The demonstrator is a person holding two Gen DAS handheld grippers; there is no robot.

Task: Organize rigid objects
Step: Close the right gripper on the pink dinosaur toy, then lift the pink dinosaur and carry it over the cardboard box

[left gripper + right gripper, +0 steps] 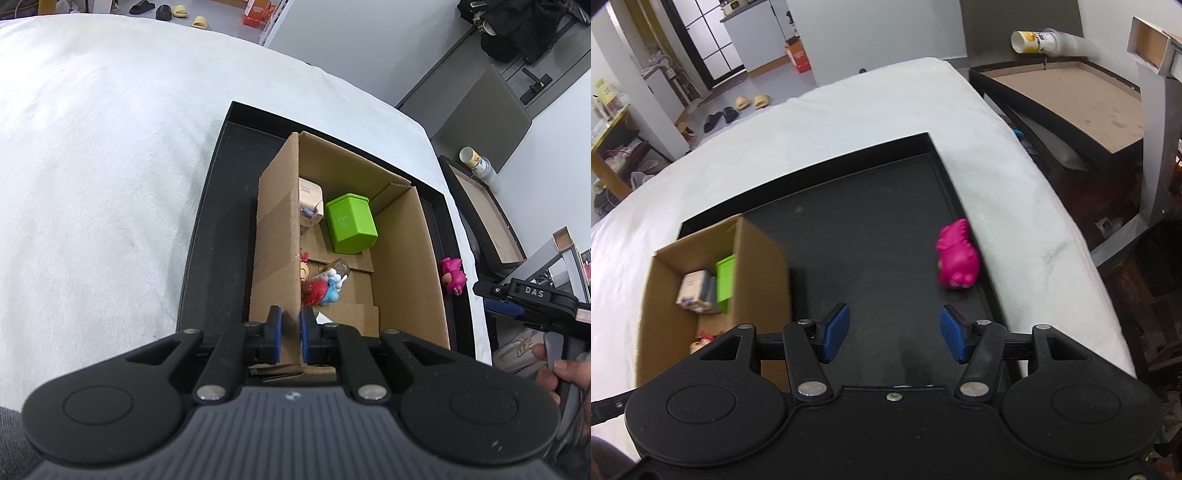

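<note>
- My left hand-held gripper [291, 334] is clenched on the cardboard box [402, 266] wall.
- My right hand-held gripper [892, 332] gapes empty; the pink toy [957, 260] lies right of the box, against the tray [849, 229] rim.
- Grabbing askew, I could knock it overboard.

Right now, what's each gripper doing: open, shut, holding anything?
Left gripper: shut on the cardboard box wall.
Right gripper: open, empty, above the black tray, pink toy ahead of it.
</note>
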